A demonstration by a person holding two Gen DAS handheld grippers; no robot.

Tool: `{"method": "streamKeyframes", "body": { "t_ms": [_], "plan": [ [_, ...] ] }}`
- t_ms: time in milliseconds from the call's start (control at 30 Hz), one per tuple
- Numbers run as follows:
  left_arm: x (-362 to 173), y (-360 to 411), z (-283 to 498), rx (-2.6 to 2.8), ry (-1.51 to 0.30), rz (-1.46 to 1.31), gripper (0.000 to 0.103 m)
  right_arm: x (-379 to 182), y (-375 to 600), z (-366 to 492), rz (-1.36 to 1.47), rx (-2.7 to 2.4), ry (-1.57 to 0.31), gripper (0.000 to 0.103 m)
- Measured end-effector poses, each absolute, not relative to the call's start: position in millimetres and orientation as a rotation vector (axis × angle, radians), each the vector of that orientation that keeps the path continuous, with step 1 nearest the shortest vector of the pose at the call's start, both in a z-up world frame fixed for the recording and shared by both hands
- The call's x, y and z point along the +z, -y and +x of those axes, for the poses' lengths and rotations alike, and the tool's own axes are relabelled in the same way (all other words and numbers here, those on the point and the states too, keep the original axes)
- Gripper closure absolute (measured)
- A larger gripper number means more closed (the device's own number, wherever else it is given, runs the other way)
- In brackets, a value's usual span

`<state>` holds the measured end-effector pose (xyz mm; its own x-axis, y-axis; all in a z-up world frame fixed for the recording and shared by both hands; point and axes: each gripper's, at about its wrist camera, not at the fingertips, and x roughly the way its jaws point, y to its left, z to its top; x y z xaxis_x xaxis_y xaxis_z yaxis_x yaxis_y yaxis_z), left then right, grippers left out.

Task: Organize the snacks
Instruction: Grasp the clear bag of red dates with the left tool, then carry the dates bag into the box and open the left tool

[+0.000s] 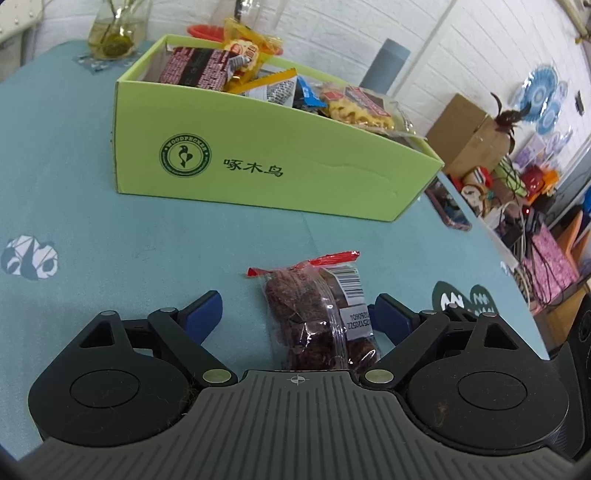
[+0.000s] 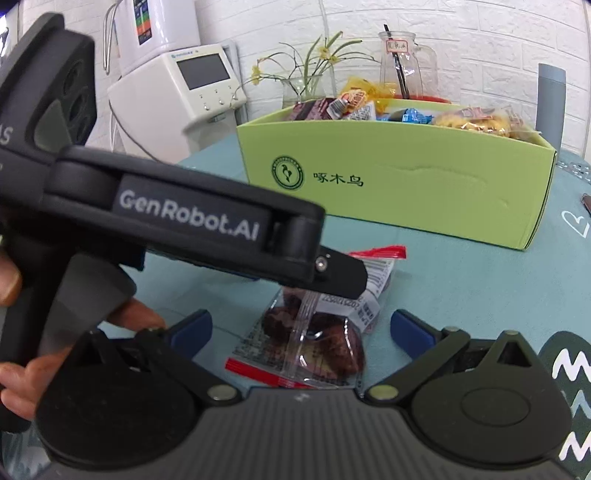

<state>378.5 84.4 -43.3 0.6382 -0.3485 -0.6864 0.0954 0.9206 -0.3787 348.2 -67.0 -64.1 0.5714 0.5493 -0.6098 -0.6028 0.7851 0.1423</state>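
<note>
You are working at a table under a teal cloth printed with panda figures, against a white brick wall, with cluttered shelves off to one side.

From the left wrist camera, your left gripper points down at a clear packet of dark dried fruit with a red sealed edge and a barcode label. The packet lies flat on the cloth between the blue pads, which stand wide apart and press on nothing; one pad sits just beside the packet's label edge, the other well clear. That straddling stance looks like the set-up for a pick. Beyond it stands the green cardboard box, open-topped and already piled with wrapped snacks, so this packet seems to be the last loose one in view. A glass vase stands behind the box, and a phone in a pink case lies at the table edge.

From the right wrist camera, your right gripper also has its jaws spread, with the same packet between them and untouched. The left gripper's black body crosses in front, its tip over the packet's far end, and your hand shows on its handle. The box waits just beyond, near enough for a short carry. Both tools aim at one packet, so take care that they do not collide.
</note>
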Motion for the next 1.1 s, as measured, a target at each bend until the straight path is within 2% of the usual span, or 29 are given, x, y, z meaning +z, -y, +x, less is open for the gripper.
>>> {"method": "streamKeyframes", "body": {
  "t_ms": [533,567,600,633,667,733,933,1100],
  "plan": [
    [-45.7,-77.5,381.3,-0.313,-0.829,-0.248,0.03,-64.9,62.5,346.2,-0.109,0.658,-0.688,0.001],
    [-45.9,-76.1,380.6,-0.312,-0.825,-0.235,0.033,-64.9,62.1,345.6,-0.111,0.655,-0.687,0.001],
    [-45.9,-73.6,379.3,-0.316,-0.819,-0.213,0.042,-64.7,61.6,343.8,-0.113,0.652,-0.686,0.002],
    [-46.1,-71.1,377.5,-0.339,-0.819,-0.203,0.052,-64.1,61.4,341.1,-0.116,0.654,-0.684,0.006],
    [-46.1,-69.6,374.6,-0.347,-0.82,-0.201,0.058,-62.0,63.2,335.8,-0.099,0.671,-0.678,0.02],
    [-45.6,-68.7,365.8,-0.339,-0.82,-0.195,0.062,-57.8,67.5,323.8,-0.081,0.648,-0.674,0.028],
    [-33.0,-69.2,333.0,-0.331,-0.815,-0.262,0.062,-46.5,78.1,289.2,-0.058,0.646,-0.634,0.031],
    [34.0,-70.9,359.4,-0.345,-0.673,-0.249,0.062,10.7,76.0,314.0,-0.109,0.645,-0.478,0.028]
  ]
}}
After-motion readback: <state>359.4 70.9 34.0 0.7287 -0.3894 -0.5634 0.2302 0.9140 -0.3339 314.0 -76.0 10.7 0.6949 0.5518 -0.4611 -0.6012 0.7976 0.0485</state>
